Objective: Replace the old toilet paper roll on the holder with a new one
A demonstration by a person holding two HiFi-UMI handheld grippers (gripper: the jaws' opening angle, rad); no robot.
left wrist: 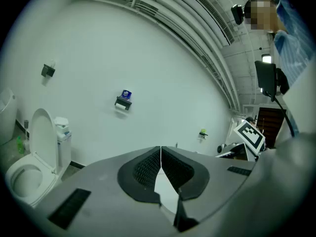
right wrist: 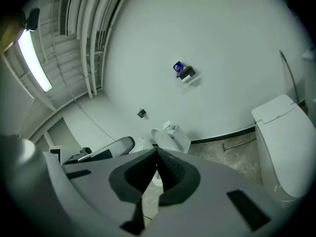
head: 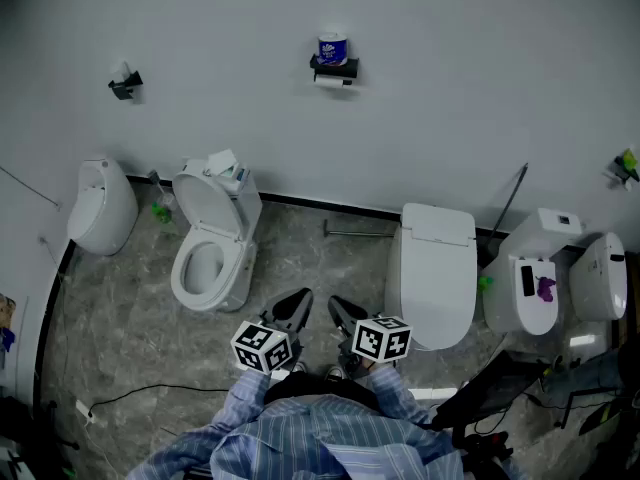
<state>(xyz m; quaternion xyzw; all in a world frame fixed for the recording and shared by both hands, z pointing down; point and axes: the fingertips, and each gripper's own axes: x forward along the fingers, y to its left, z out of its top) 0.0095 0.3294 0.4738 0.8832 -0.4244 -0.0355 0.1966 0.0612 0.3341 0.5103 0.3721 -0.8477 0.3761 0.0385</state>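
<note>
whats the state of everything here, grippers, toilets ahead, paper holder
left gripper, shut, empty
right gripper, shut, empty
toilet ahead left, lid up
toilet ahead right, lid down
holder, on the wall, loaded
white roll, hung under the holder
blue roll, upright on top of the holder

On the far wall, the holder point(head: 335, 68) is too small for you to tell how much paper the roll point(head: 333, 82) under it carries. The print on the blue-wrapped roll point(head: 332, 48) on top is unreadable. Your hands are hidden behind the left gripper point(head: 298, 300) and right gripper point(head: 338, 306). The bottom edge cuts your striped sleeves point(head: 300, 438), and the right edge cuts a green thing point(head: 627, 163).
</note>
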